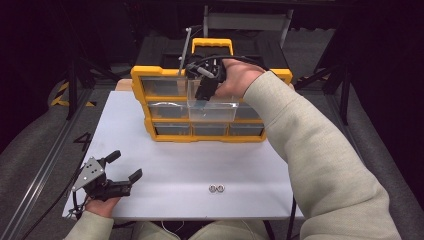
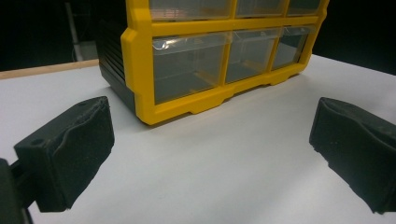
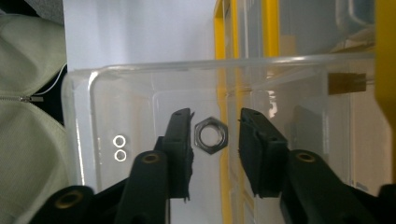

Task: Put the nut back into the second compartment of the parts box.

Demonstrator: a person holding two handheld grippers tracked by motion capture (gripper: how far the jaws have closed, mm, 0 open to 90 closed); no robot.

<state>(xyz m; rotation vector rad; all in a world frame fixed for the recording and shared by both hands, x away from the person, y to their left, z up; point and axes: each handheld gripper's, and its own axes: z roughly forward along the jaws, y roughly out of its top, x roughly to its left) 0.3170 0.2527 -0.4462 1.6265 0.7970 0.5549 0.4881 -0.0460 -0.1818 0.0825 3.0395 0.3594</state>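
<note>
Jaws apart on both grippers: the right ones straddle a hex nut inside a pulled-out clear drawer, the left ones stand wide over the counter.

The right gripper [image 1: 206,87] reaches down into the clear drawer [image 3: 88,93] drawn out from the upper part of the yellow organizer [image 1: 140,80], which stands at the counter's far edge. In the right gripper view its jaws flank the hex nut [image 3: 211,135] with a gap on either side, touching nothing. The left gripper [image 1: 122,167] rests near the counter's [image 1: 165,165] near-left corner, gaping and empty, facing the organizer's lower drawers. Two small washers [image 1: 216,188] lie side by side near the near edge, toward the middle.
</note>
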